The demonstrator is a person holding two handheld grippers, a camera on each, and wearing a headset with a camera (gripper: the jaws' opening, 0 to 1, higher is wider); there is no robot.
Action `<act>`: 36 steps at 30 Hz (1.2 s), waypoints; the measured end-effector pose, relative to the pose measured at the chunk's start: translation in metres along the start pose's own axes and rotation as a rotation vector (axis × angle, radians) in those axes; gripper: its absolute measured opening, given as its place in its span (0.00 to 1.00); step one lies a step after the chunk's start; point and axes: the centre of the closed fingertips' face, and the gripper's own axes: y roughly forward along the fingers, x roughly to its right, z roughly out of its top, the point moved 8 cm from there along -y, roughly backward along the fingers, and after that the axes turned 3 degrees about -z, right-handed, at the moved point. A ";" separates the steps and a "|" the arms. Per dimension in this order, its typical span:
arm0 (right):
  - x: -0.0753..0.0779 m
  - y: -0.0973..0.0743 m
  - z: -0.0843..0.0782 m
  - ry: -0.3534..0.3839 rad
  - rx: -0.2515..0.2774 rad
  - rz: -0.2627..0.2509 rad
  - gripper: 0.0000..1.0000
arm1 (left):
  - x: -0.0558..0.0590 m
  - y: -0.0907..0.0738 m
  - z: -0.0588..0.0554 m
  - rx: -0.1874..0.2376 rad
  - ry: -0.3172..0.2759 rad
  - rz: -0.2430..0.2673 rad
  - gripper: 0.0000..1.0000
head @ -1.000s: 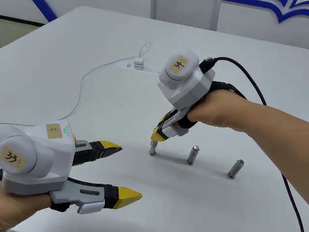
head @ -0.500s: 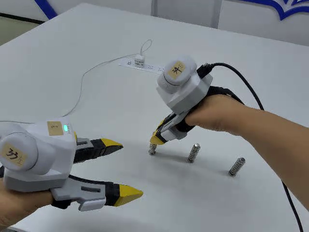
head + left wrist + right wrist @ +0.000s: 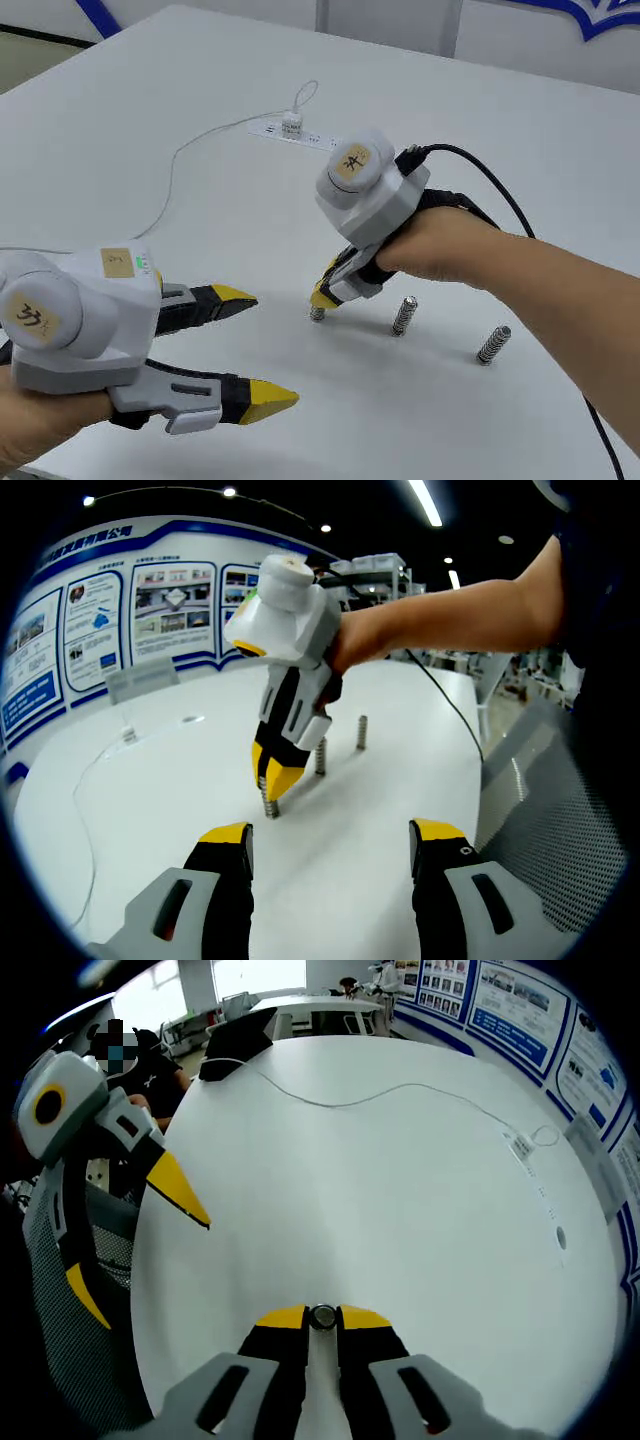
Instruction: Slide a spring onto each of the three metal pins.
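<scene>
The first spring (image 3: 317,313) stands upright on the tabletop (image 3: 200,90), at the left end of a row of three springs. The right hand-held gripper (image 3: 321,298) is clamped on its top end. In the right gripper view the spring is seen end-on as a small metal ring, and a yellow fingertip (image 3: 283,1318) touches it on each side. In the left gripper view the first spring (image 3: 268,805) runs from the yellow tips of the right hand-held gripper (image 3: 272,780) down to the tabletop. The gripper slopes down to it from above and from the right, held in the person's right hand (image 3: 440,245).

The second spring (image 3: 403,315) stands upright near the first, on its right. The third spring (image 3: 493,344) stands further right again and leans slightly. Neither is touched by a gripper. A bright metal tip shows at the top of the second spring.

The left hand-held gripper (image 3: 262,347) is at the lower left of the head view, well apart from the row. Its jaws are spread wide with nothing between them, and they point toward the first spring. The left hand (image 3: 40,425) grips its white body.

On the far side of the tabletop a thin white cable (image 3: 170,170) curves across the surface. It ends at a flat white strip (image 3: 295,135) with a small white block on it, well apart from the springs.
</scene>
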 end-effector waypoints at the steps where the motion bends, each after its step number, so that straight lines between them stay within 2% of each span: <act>1: 0.000 0.000 0.000 0.002 -0.001 0.000 0.12 | 0.000 0.000 0.000 0.000 0.000 0.000 0.65; 10: 0.001 0.001 -0.002 0.005 0.004 -0.003 0.13 | -0.001 0.001 0.001 0.003 0.000 0.001 0.65; 13: 0.001 -0.001 -0.003 0.001 0.010 -0.008 0.16 | -0.001 0.000 0.001 0.004 0.000 0.003 0.65; 21: 0.001 -0.008 -0.006 0.007 0.029 -0.022 0.21 | -0.002 0.001 0.002 0.003 0.003 0.002 0.65; 30: -0.003 -0.019 -0.015 0.002 0.041 -0.033 0.25 | -0.003 0.001 0.003 0.007 0.003 0.006 0.65; 36: -0.001 -0.026 -0.021 0.017 0.058 -0.047 0.25 | -0.002 0.001 0.003 0.007 0.004 0.003 0.65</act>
